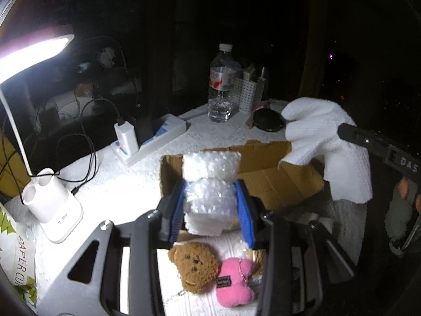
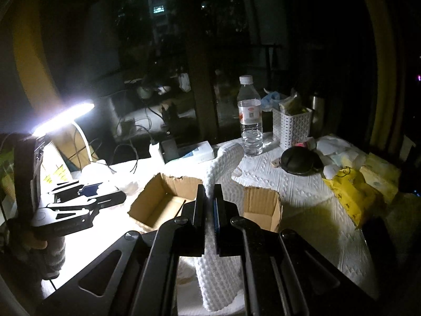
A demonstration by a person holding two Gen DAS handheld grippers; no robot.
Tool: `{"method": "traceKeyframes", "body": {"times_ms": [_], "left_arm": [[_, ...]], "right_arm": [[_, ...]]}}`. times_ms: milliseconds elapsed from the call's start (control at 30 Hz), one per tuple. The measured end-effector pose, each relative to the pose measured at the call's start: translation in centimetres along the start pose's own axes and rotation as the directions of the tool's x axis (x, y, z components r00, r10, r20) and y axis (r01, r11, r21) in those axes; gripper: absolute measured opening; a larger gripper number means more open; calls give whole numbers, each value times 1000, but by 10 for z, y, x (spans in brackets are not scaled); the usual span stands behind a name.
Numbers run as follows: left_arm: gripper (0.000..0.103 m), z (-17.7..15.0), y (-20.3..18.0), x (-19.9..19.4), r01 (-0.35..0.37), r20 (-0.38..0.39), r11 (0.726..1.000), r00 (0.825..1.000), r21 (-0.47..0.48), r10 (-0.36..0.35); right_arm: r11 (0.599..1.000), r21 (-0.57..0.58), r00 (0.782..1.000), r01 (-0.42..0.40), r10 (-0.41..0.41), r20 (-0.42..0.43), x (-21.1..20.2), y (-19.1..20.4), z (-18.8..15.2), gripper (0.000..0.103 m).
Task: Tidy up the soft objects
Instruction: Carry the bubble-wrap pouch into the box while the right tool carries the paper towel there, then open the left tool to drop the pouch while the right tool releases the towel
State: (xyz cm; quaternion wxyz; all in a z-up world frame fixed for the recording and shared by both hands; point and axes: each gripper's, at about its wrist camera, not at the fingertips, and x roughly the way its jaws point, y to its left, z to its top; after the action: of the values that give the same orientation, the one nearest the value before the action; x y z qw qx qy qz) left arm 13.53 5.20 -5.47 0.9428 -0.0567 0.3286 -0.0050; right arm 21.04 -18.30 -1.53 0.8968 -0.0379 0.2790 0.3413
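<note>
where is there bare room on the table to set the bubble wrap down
Free: the open brown cardboard box is empty inside, and the white-covered tabletop to its right is bare up to the yellow packet. Crowded: the back edge around the clear water bottle and white lattice basket.

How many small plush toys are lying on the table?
2. A brown bear plush and a pink plush lie touching, side by side, beneath the left gripper. Others may be hidden in the dark.
</note>
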Motion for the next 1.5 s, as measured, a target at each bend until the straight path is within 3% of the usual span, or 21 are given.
{"method": "traceKeyframes", "body": {"times_ms": [533,933,1233,1500], "left_arm": [[38,-1,4,48,-36,-69,999,997,-39,34],[38,-5,7,71,-66,-110,997,992,-38,62],[39,-9,16,82,-99,-162,993,983,-59,89],[49,-9,20,78,-105,-169,992,981,-72,92]], "right_arm": [[997,72,993,0,8,-120,74,-44,-18,5],[997,77,972,24,-5,-237,112,-52,-43,5],[997,25,957,74,-64,-284,119,-45,-51,5],[997,7,953,71,-66,-296,112,-36,-52,35]]}}
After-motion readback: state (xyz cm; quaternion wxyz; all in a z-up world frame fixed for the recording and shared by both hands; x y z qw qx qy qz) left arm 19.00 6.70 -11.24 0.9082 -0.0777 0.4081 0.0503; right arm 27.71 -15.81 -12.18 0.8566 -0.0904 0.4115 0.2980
